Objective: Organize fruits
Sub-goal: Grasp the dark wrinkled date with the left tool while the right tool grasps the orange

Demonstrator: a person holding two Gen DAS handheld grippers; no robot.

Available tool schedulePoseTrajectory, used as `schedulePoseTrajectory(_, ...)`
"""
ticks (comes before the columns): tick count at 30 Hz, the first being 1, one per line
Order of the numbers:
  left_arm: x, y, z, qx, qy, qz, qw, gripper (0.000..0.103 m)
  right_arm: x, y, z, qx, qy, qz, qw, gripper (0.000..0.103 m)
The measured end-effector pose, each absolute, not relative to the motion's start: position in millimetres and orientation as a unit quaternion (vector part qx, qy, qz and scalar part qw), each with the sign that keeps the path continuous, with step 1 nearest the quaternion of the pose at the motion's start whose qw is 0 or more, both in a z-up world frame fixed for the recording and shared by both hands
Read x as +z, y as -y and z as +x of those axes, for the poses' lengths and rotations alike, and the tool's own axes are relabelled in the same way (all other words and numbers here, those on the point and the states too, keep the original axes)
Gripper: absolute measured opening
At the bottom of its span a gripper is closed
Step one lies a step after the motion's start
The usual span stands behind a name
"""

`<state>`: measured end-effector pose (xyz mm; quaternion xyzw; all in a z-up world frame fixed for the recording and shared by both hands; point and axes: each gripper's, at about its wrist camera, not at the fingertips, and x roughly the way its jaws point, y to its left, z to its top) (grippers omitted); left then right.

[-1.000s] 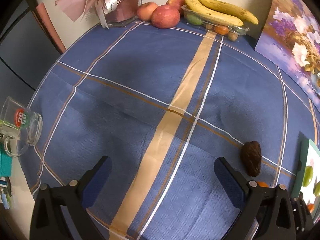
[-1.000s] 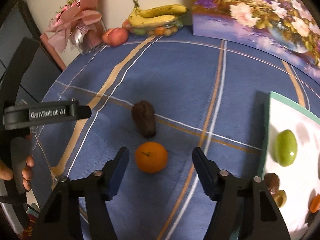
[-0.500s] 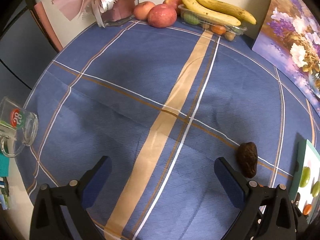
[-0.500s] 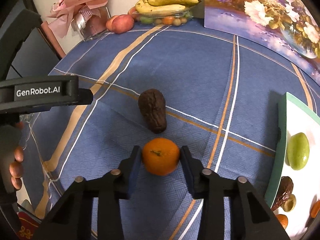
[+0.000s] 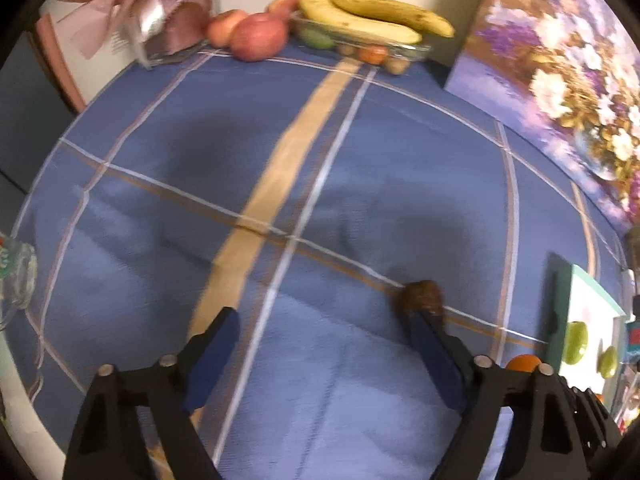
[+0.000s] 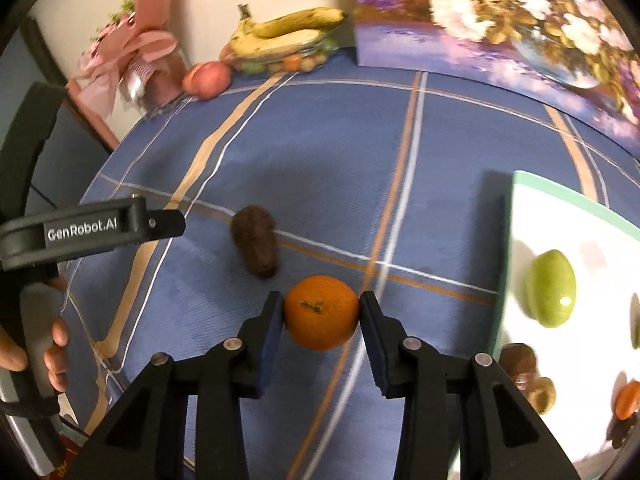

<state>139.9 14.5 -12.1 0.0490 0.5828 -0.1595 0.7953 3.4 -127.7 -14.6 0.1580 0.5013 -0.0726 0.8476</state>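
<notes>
My right gripper (image 6: 321, 312) is shut on an orange mandarin (image 6: 321, 312), held just above the blue checked tablecloth. A dark brown avocado (image 6: 255, 241) lies on the cloth just beyond and left of it. In the left wrist view my left gripper (image 5: 324, 322) is open and empty, its right finger tip next to the avocado (image 5: 420, 298). The mandarin (image 5: 522, 363) peeks out behind that finger. A white tray with a green rim (image 6: 576, 204) at the right holds a green fruit (image 6: 552, 289) and several small fruits.
At the far edge stand bananas (image 6: 286, 32) on a clear tray of small fruits, red apples (image 6: 208, 80), a pink wrapped bouquet (image 6: 132, 64) and a flower painting (image 6: 500, 20). A glass mug (image 5: 14, 276) sits at the left edge in the left wrist view.
My right gripper closed around the mandarin and lifted it slightly toward the tray side. My left gripper moved right, bringing its right finger up to the avocado.
</notes>
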Motion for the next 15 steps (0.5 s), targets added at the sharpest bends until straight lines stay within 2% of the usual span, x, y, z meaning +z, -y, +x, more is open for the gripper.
schedulePoseTrajectory(5,-12,3,136,-0.181,-0.586,0.038,0.789,0.068,-1,142,-5,-0.084,-0.487,0.167,0.853,0.04)
schedulePoseTrajectory(11,-13,18,136,-0.195,-0.586,0.027,0.786,0.056,8,150,-12,-0.089,-0.481,0.167,0.856,0.04)
schedulePoseTrajectory(15,-18,27,136,-0.199,-0.589,0.029,0.783,0.053,14,154,-17,-0.091,-0.477,0.163,0.859,0.04)
